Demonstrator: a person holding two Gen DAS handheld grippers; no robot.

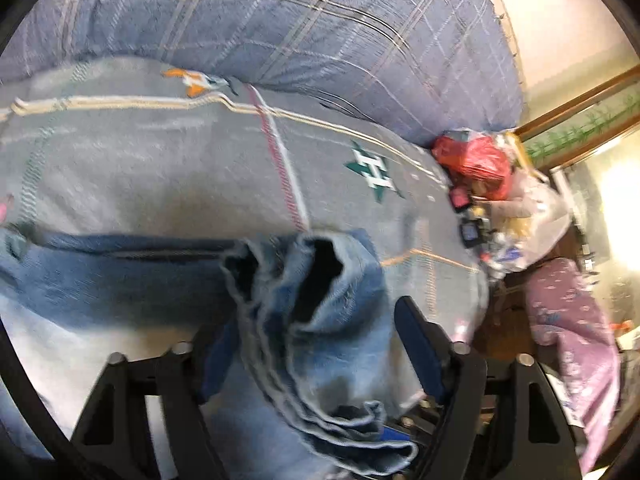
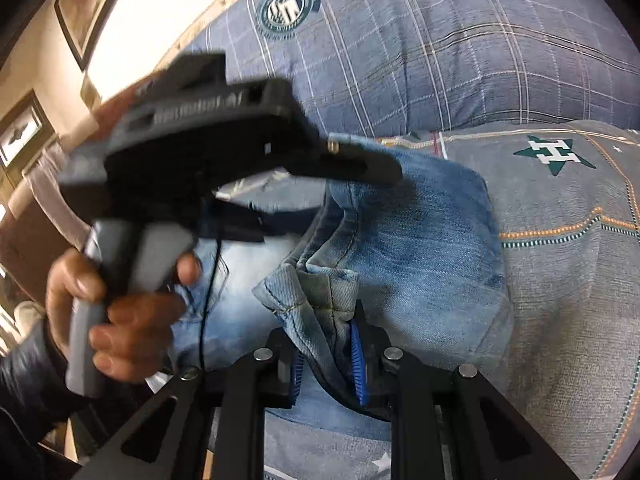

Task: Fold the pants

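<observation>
Blue denim pants (image 1: 120, 280) lie on a grey bedspread (image 1: 160, 152). In the left wrist view a bunched leg hem (image 1: 320, 300) hangs between the jaws of my left gripper (image 1: 316, 344), which stand wide apart around the cloth. In the right wrist view my right gripper (image 2: 326, 360) is shut on a folded denim hem (image 2: 316, 296), the blue pads pinching it. The left gripper (image 2: 360, 168), held in a hand (image 2: 120, 312), reaches over the pants (image 2: 420, 240) from the left.
A blue plaid pillow (image 1: 320, 20) lies at the back of the bed, also in the right wrist view (image 2: 440, 40). A red plastic bag (image 1: 476, 160) and clutter sit at the bed's right edge. A purple cloth (image 1: 572, 328) hangs beyond it.
</observation>
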